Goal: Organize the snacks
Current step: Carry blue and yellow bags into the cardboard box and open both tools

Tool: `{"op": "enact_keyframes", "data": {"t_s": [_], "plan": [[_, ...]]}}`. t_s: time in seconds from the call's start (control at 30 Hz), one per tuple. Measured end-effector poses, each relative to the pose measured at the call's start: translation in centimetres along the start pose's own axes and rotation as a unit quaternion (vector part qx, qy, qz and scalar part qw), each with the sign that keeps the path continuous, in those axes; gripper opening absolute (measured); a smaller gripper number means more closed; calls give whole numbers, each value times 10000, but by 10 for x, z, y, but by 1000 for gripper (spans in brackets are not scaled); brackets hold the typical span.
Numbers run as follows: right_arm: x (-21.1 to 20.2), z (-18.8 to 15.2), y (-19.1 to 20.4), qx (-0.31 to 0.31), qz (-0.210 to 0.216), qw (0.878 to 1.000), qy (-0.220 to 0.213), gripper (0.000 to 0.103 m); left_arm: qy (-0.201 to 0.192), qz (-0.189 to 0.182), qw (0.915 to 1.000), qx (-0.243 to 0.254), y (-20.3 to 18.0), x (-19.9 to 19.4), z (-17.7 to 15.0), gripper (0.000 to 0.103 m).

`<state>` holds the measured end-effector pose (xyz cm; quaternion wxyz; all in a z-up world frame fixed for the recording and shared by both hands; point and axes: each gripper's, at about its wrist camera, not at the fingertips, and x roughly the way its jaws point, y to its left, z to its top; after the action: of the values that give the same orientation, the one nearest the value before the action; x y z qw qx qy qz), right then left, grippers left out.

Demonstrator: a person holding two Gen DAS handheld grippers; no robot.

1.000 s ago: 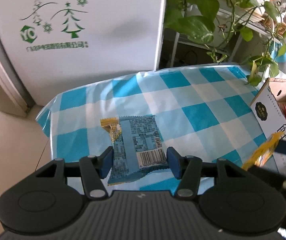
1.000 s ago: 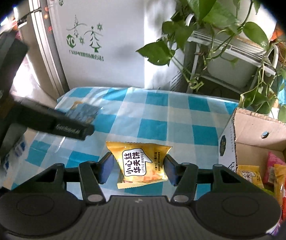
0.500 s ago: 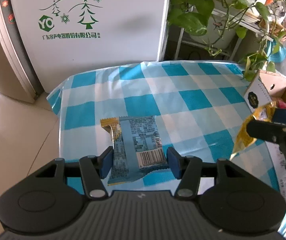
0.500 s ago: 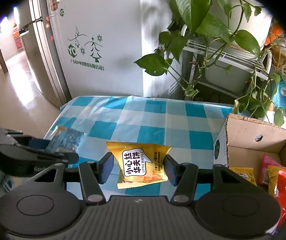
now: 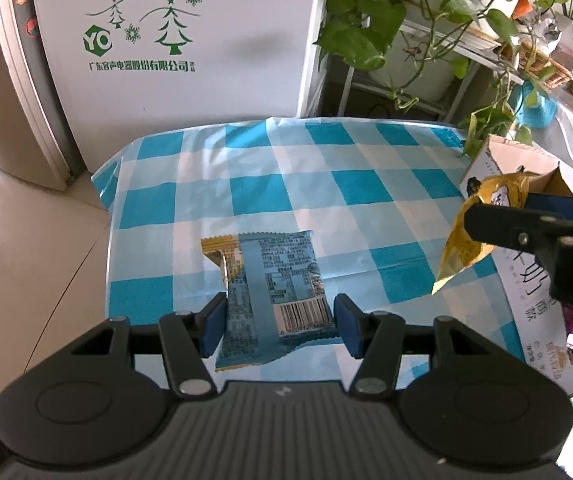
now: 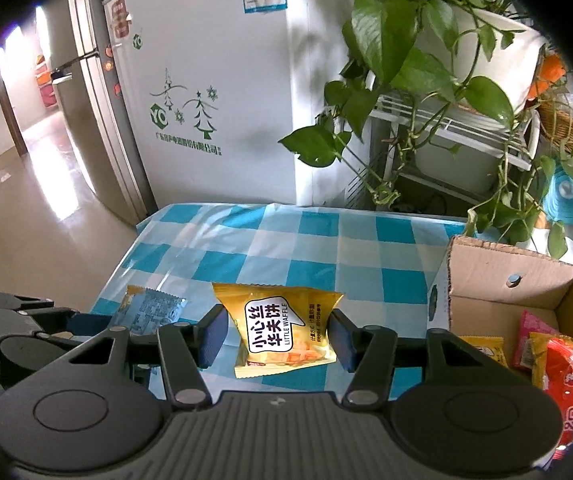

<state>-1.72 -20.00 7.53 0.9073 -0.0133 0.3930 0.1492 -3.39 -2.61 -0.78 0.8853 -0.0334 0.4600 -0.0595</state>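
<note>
1. Jaws first: both pairs are clamped on a snack. The left gripper [image 5: 278, 326] pinches the blue packet [image 5: 274, 292] by its sides, and the right gripper [image 6: 278, 334] has the yellow waffle packet [image 6: 282, 328] the same way.
2. Both packets hang clear of the checked desk [image 5: 246, 184], so I'd keep the squeeze steady; these foil bags look slippery.
3. Just right of the right jaws sits the open cardboard box [image 6: 506, 276], already holding a few snacks.
4. I'd drop the yellow one in first, then bring the blue across, so the grippers don't bump.
</note>
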Motion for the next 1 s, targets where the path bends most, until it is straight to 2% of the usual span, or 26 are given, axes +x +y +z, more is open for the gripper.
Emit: {"op": "enact_keyframes", "data": {"t_s": [0.4,0.77,1.0], "plan": [[-37,5,-37,461,-68,9981,-412,61,-220,-394,9987,242,-42,-24,21,56],[-76,5,-100,1161,-498,9877,-924,62,-415,-884,9939,508,-115,-23,54,56],[-90,-4,-130,1575,-866,9784,-1024,62,-416,-1154,9912,507,-157,-7,69,56]]}}
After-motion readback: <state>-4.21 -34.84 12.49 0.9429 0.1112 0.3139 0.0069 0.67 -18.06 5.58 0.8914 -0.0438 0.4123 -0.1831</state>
